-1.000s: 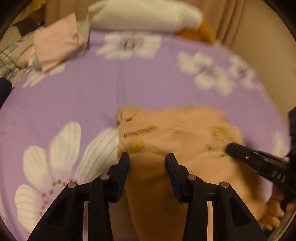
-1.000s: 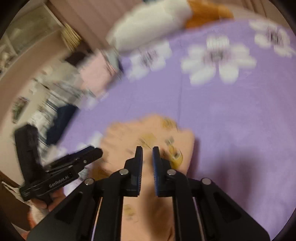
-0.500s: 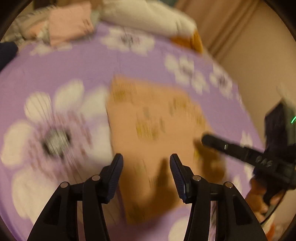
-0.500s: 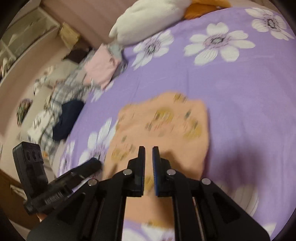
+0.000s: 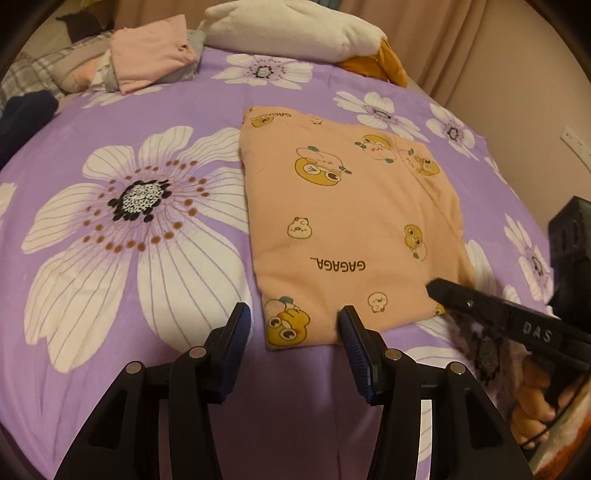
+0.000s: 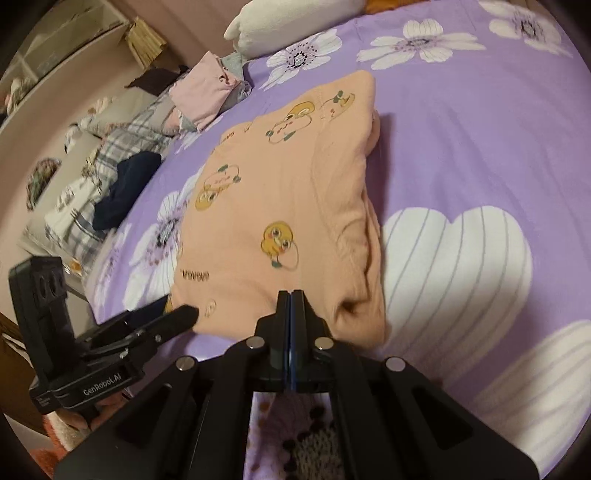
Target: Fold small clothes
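Bedspread [image 5: 110,122], folded garment [image 5: 351,221] beyond jaws

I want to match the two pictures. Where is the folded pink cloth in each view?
Left wrist: the pink cloth lies at the upper left, on the far side of the bed.
Right wrist: the pink cloth lies at the upper left of centre, at the bed's edge.
Shared landmark: the white pillow, just right of the cloth in both views.

White plush pillow [image 5: 295,29] on floral purple bedspread [image 5: 129,110]
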{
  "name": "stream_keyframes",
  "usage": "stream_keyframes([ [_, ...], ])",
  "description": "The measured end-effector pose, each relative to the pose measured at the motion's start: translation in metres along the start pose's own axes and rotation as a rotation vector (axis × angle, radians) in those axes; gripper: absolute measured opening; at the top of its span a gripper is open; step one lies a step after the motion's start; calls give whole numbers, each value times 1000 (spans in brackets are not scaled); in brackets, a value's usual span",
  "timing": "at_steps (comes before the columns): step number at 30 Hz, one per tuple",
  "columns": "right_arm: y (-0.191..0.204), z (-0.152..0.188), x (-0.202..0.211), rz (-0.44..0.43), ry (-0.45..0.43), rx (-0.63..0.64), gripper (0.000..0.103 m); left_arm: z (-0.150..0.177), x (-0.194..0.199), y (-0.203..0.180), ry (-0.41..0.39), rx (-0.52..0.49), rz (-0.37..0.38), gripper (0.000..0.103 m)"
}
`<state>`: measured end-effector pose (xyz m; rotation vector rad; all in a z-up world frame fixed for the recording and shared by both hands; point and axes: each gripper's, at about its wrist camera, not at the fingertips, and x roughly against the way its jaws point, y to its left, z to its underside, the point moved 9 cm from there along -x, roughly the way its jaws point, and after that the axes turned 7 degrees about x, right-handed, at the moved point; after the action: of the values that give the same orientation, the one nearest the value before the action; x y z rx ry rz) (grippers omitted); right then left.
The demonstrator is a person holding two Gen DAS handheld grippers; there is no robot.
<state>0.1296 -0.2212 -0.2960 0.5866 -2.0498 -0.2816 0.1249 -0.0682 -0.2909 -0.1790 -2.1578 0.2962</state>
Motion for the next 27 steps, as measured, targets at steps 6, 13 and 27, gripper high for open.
stream_keyframes([
  [6,-2,-3,-2,10,30,-33,0,2,3,0,-9,29,-47,52],
  [13,8,-10,29,89,30,2,11,-10,43,7,-62,97,-100,50],
  [27,59,-91,219,221,-331,115,61,-98,224,-79,-411,-14,12,74],
])
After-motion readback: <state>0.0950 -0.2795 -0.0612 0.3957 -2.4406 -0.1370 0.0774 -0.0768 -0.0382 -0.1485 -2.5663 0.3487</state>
